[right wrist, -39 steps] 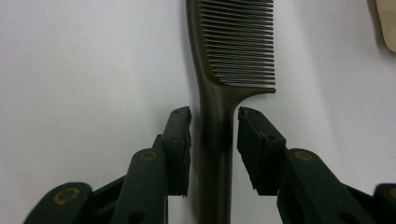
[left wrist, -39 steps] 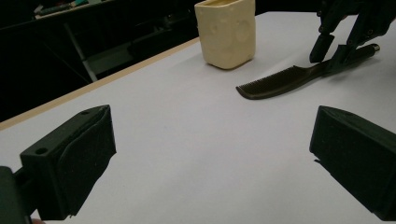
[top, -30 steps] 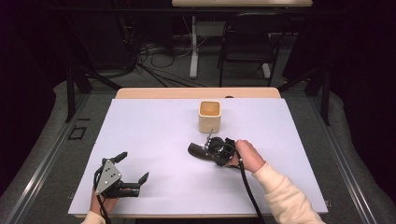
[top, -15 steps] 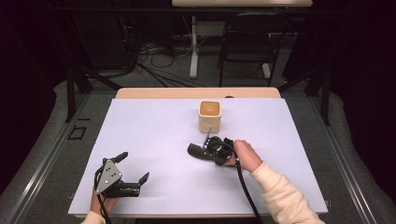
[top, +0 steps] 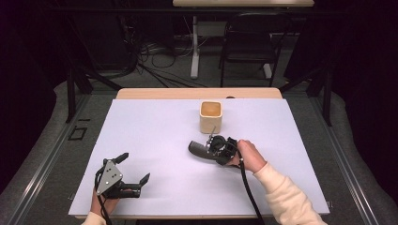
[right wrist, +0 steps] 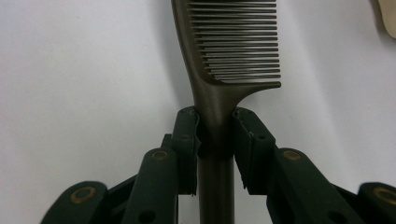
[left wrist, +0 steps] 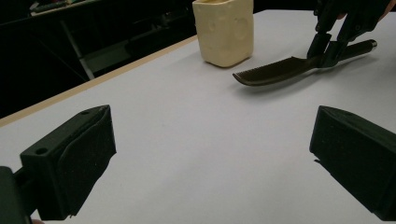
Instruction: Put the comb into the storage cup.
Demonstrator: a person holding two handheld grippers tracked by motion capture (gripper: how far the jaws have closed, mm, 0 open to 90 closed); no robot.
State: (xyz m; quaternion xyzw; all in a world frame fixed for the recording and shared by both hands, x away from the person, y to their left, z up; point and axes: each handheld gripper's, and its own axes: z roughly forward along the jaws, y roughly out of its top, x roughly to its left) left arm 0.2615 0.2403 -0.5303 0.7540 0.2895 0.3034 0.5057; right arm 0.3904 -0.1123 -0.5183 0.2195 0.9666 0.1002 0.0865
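Comb (right wrist: pixel 219 70): dark plastic, smooth, semi-matt with a faint sheen along the handle; fine moulded teeth.
Cup (left wrist: pixel 225 30): cream, square-sided, matt, with shallow dimples on its walls; material cannot be told.
Tabletop (top: pixel 155 140): white matt covering, smooth; light wood edge at the far side.
Right gripper (right wrist: pixel 215 133): black matt plastic fingers (right wrist: pixel 186 135), brass-coloured pivot pins.
Left gripper (top: pixel 133 168): black matt plastic fingers (left wrist: pixel 74 163), faintly grainy; grey metal-looking plate, dull.
Sleeve (top: pixel 286 197): cream cloth, soft knit.
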